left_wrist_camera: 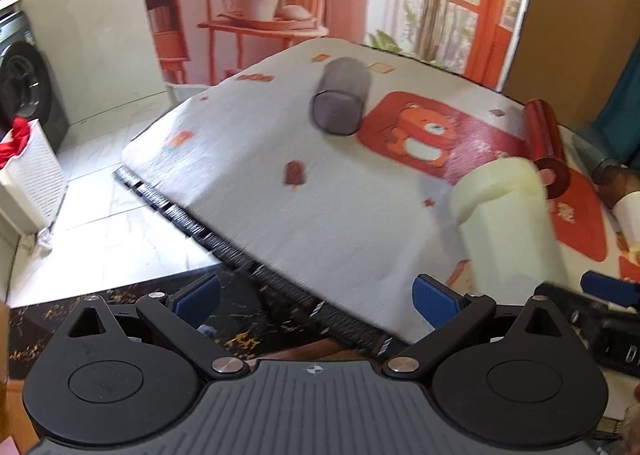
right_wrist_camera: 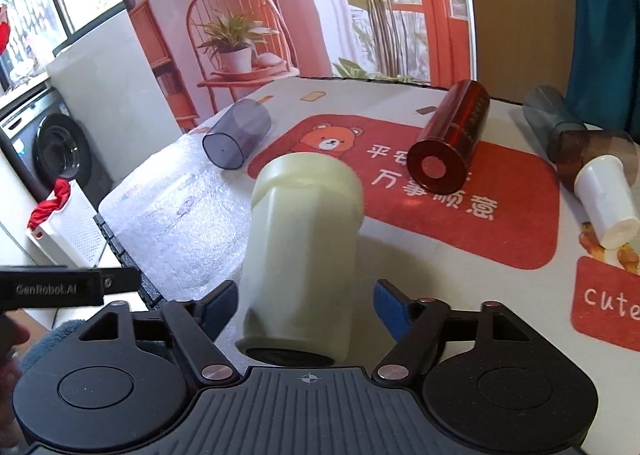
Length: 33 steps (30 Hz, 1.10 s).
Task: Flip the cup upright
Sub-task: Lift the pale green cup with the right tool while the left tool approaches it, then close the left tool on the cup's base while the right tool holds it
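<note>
A pale cream cup (right_wrist_camera: 304,251) lies on its side on the table mat, its dark base toward the right wrist camera. My right gripper (right_wrist_camera: 306,305) is open with the cup between its blue pads, which stand apart from its sides. The same cup (left_wrist_camera: 508,223) shows at the right of the left wrist view, with the right gripper's tip (left_wrist_camera: 608,291) beside it. My left gripper (left_wrist_camera: 316,301) is open and empty over the table's near edge.
Other cups lie on their sides: a smoky grey one (right_wrist_camera: 237,139) at the far left, a dark red one (right_wrist_camera: 452,147), a grey one (right_wrist_camera: 552,123), a brown one (right_wrist_camera: 596,153) and a small white one (right_wrist_camera: 606,203) at the right. A white laundry basket (left_wrist_camera: 28,171) stands on the floor at the left.
</note>
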Available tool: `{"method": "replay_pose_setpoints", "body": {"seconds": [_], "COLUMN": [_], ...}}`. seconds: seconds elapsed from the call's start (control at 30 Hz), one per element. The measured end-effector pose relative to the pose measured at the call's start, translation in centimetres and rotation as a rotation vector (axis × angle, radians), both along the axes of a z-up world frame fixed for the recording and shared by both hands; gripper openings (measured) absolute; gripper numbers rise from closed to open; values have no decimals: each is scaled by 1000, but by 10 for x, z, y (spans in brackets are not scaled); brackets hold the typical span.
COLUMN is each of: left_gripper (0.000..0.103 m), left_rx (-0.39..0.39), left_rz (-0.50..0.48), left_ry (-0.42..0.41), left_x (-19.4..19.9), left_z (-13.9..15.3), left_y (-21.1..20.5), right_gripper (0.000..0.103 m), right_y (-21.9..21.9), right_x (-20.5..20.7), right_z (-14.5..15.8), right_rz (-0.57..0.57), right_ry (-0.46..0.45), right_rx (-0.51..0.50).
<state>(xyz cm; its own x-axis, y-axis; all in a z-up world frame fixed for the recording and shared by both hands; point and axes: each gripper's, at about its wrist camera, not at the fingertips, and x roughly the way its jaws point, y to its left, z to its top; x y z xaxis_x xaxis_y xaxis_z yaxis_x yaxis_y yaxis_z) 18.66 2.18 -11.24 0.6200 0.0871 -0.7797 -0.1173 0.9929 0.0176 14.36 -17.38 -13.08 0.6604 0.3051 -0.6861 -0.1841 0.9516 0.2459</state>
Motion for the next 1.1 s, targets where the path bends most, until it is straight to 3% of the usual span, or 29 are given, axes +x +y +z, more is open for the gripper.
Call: {"method": "replay_pose_setpoints", "body": {"seconds": [0.33, 0.5, 0.73, 0.87, 1.1], "left_gripper": [97, 91, 89, 84, 82], "left_rx": [-87, -189, -251, -375, -401], "left_rz": [-137, -199, -264, -253, -230], "left_ry": [0, 62, 122, 187, 207], "left_x": [44, 71, 98, 112, 119], "left_z": [16, 7, -7, -18, -25], "left_y": [-44, -63, -82, -72, -61], "right_gripper": [78, 78, 78, 78, 78], "right_y": [-32, -46, -47, -38, -19], "right_x": [-6, -8, -5, 0, 19], "right_z": [4, 1, 2, 8, 10], "right_rz": [-48, -85, -67, -17, 32], "right_ry": [28, 45, 42, 35, 46], "right_rx": [-45, -39, -67, -80, -90]}}
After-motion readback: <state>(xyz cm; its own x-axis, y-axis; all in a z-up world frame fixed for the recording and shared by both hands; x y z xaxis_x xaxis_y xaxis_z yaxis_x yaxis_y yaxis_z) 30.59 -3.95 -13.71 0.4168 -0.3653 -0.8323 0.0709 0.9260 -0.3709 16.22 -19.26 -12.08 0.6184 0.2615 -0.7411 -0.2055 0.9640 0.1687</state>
